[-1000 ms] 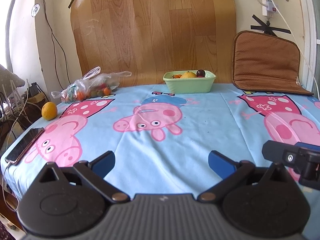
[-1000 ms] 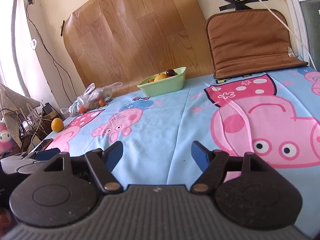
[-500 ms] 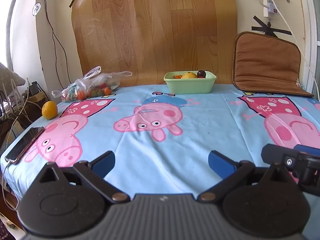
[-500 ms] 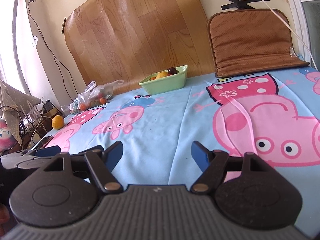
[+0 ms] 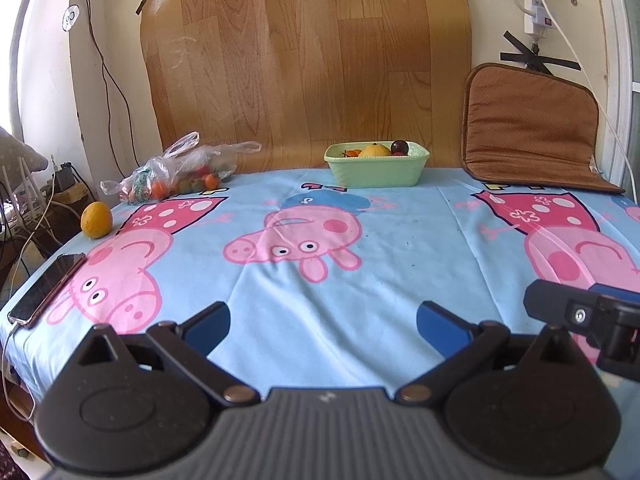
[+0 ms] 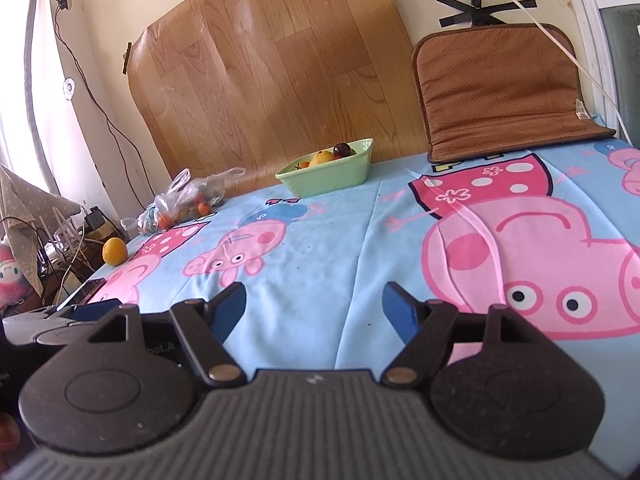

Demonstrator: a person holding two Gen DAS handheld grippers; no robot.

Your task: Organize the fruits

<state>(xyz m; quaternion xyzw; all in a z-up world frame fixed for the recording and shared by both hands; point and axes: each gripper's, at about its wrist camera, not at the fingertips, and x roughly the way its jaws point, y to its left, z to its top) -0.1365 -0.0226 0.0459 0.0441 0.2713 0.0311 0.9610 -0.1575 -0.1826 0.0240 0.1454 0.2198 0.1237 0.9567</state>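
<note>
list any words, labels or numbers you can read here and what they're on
"ot.A": partial pale lettering on the left gripper's black body, seen in the right wrist view; the start is hidden.
Tag on the brown cushion: too small to read.
Pig-print tablecloth: pictures only, no readable words.

left tongs (image 5: 322,322) blk body | blue tips; brass pivot screws; right tongs (image 6: 314,306) same

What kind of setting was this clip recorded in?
Most likely a lived-in home, not a lab: a cartoon-pig cloth covers the table, a phone charges at its edge, and a green dish holds fruit.
</note>
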